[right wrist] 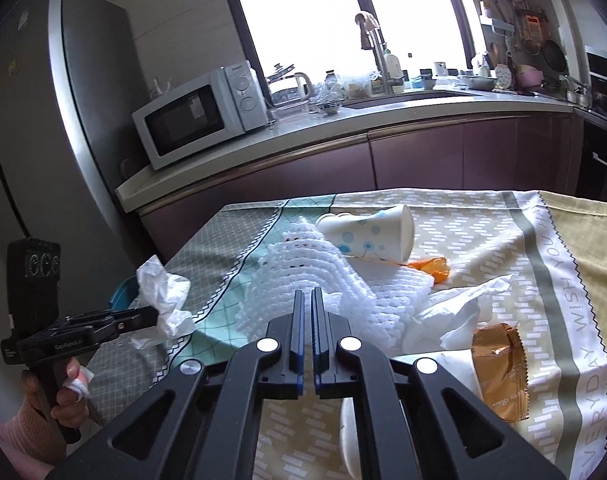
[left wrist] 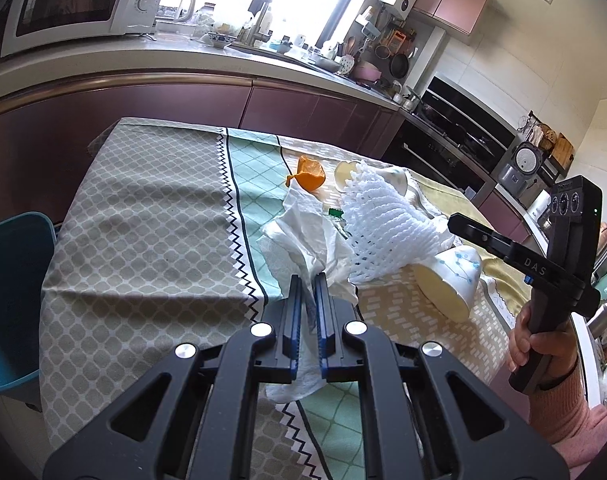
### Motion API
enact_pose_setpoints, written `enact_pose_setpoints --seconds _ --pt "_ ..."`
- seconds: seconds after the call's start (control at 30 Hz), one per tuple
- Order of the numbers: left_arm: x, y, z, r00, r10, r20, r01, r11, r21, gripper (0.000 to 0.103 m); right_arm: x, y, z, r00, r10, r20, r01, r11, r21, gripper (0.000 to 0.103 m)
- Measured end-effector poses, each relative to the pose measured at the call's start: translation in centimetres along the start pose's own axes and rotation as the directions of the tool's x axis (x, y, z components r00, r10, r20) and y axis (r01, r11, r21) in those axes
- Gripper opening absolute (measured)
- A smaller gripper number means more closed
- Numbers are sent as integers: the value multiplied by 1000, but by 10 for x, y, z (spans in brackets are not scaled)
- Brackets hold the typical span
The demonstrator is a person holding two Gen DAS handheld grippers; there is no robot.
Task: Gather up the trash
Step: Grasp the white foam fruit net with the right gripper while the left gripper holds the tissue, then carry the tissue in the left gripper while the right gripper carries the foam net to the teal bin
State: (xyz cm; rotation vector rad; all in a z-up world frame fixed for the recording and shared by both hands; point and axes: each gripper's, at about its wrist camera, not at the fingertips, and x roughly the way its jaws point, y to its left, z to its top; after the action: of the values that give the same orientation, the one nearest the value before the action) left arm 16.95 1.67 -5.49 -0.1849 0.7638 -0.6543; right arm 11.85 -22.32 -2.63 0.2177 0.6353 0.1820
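On the worktop [right wrist: 483, 220], which a patterned cloth covers, the trash lies in a loose group near the far edge. The left tool [left wrist: 308, 280] is closed on a crumpled white tissue [left wrist: 303, 232]; the paper passes between its two blue pads and hangs out below them. In the right wrist view the same tissue is seen at the tip of the left tool, lifted beside the left edge of the worktop, above a blue bin [right wrist: 123, 296].

The right tool [right wrist: 307, 296] stands with a narrow gap between its pads, and nothing is pressed between them. It is above a white foam net [right wrist: 323, 276], which is spread in the middle of the cloth. Behind the net a paper cup [right wrist: 375, 236] with blue dots lies on its side, and just beside this cup there is an orange peel [right wrist: 433, 268]. To the right of the net lies a second white tissue [right wrist: 459, 308], and near it a golden snack wrapper [right wrist: 499, 368]. A second paper cup [left wrist: 451, 284] lies on its side close to the right tool in the left wrist view. A hand [left wrist: 539, 344] in a pink sleeve holds the handle of the right tool.
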Motion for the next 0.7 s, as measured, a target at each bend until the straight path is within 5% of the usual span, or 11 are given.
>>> enact_pose_setpoints --seconds 0.03,0.17,0.23,0.3,0.37,0.43,0.5,0.6,0.7 --pt "-1 1 0 1000 1 1 -1 1000 1 7 5 -3 2 1000 -1 -13 1 1000 2 39" --pt "-5 4 -1 1000 4 3 -4 1000 -5 7 28 -11 11 998 -21 -62 21 1000 3 51" --pt "-6 6 -2 1000 3 4 -3 1000 -10 7 39 -13 14 995 -32 -90 32 999 -5 69" --pt "-8 8 -4 1000 9 4 -9 1000 -14 7 46 -13 14 993 -35 -114 33 999 -22 69" --pt "-10 11 -5 1000 9 2 -9 1000 -19 7 49 -12 13 991 -22 -133 18 999 -33 66" --pt "-13 13 -6 1000 15 3 -15 1000 -21 7 48 -10 9 989 -5 -148 -1 999 -40 39" --pt "-16 16 -6 1000 18 6 -18 1000 -24 7 46 -7 5 989 2 -149 -9 999 -47 25" --pt "-20 19 -6 1000 23 9 -23 999 -25 7 37 -1 1 990 26 -139 -34 998 -56 12" --pt "-25 22 -7 1000 26 9 -26 999 -29 7 25 4 1 992 53 -111 -59 997 -51 11"
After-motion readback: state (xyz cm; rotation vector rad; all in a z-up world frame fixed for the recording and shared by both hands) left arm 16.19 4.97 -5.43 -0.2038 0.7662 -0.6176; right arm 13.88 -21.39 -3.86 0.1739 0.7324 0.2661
